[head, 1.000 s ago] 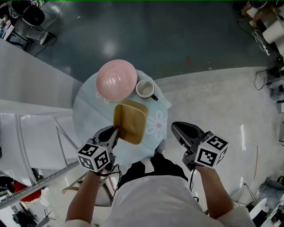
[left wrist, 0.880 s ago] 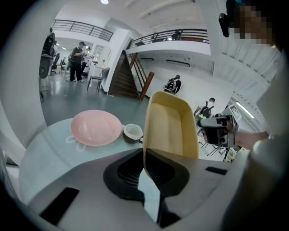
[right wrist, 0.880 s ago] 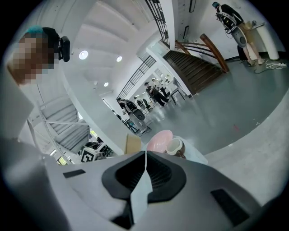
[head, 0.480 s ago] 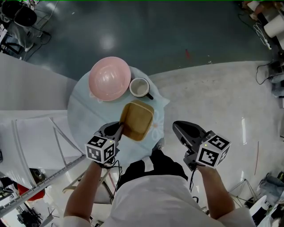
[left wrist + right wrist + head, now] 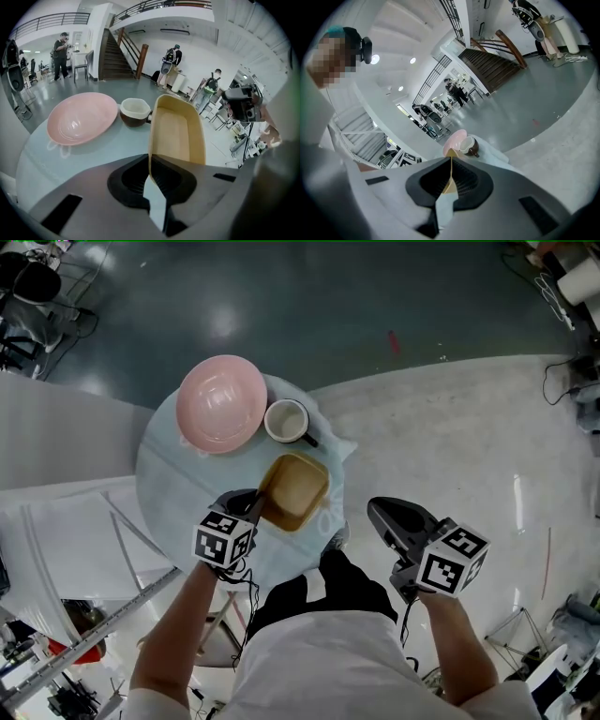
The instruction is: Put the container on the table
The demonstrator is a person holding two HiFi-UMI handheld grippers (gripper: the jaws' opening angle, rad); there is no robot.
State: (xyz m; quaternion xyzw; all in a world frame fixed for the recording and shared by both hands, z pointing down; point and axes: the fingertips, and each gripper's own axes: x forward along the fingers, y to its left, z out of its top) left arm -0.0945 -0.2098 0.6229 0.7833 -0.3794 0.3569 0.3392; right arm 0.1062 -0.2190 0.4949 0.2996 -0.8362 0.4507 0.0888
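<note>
Head view: the left gripper (image 5: pixel 255 510) covers the near left corner of the container (image 5: pixel 296 486); the person's body (image 5: pixel 323 592) hides the near edge of the table (image 5: pixel 164 474); whether the container's base touches the table cannot be told. Left gripper view: the jaw bodies hide the gripped section of the container's rim; the distant people (image 5: pixel 62 47) are too small to describe. Right gripper view: the right gripper (image 5: pixel 451 161) blocks all but a thin sliver of the container, and also the lower part of the pink bowl (image 5: pixel 453 138).
</note>
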